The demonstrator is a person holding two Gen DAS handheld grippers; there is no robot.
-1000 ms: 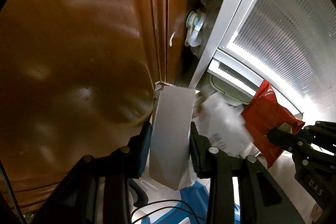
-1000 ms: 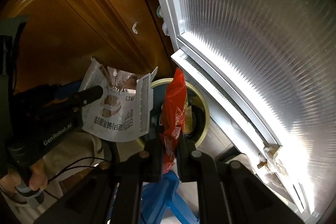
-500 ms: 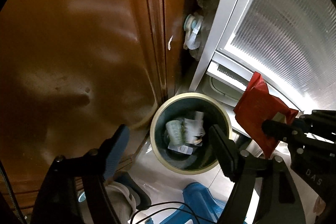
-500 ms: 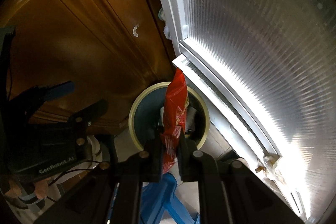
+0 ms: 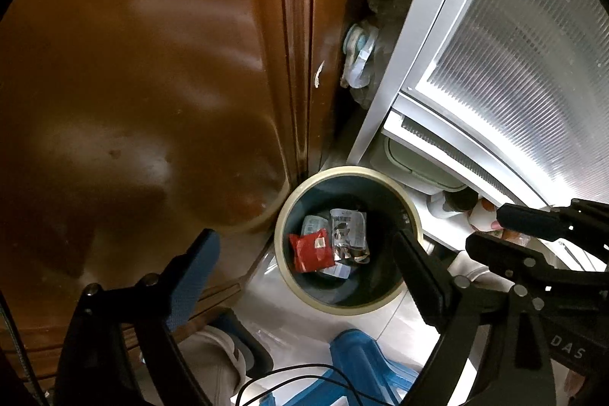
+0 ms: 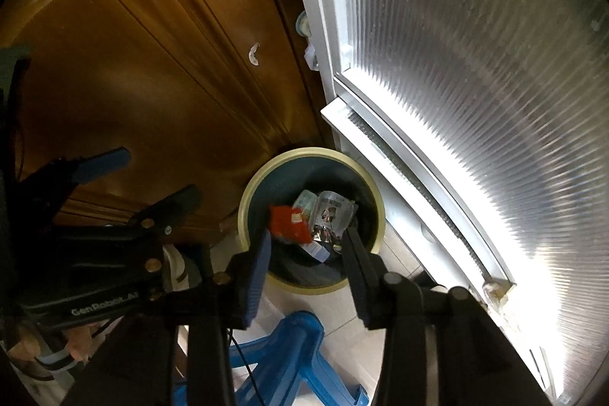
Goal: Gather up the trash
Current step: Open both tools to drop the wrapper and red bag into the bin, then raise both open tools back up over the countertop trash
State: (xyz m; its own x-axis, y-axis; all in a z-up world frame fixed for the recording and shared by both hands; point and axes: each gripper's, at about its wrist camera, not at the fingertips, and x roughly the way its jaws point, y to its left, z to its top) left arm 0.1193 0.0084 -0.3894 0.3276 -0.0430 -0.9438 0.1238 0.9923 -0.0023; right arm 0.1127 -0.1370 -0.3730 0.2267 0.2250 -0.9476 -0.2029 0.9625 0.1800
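A round bin with a cream rim (image 5: pixel 347 171) (image 6: pixel 304 152) stands on the floor below both grippers. Inside it lie a red snack wrapper (image 5: pixel 313 251) (image 6: pixel 289 223) and a silver printed pouch (image 5: pixel 348 234) (image 6: pixel 331 214) on other litter. My left gripper (image 5: pixel 300 253) hangs above the bin with its jaws opening wide and nothing between them. My right gripper (image 6: pixel 306 244) is also over the bin, jaws opening and empty. In the left wrist view the right gripper (image 5: pixel 491 234) shows at the right edge; in the right wrist view the left gripper (image 6: pixel 160 177) shows at the left.
A brown wooden cabinet (image 5: pixel 152 82) (image 6: pixel 152 63) rises left of the bin. A white-framed ribbed glass door (image 5: pixel 514 63) (image 6: pixel 475 101) stands on the right. A blue plastic stool (image 5: pixel 365 364) (image 6: pixel 297 349) and a person's shoe (image 5: pixel 224 360) are on the tiled floor near the bin.
The left gripper opened and let the silver pouch fall into the bin. Then the right gripper opened and the red wrapper dropped in beside it.
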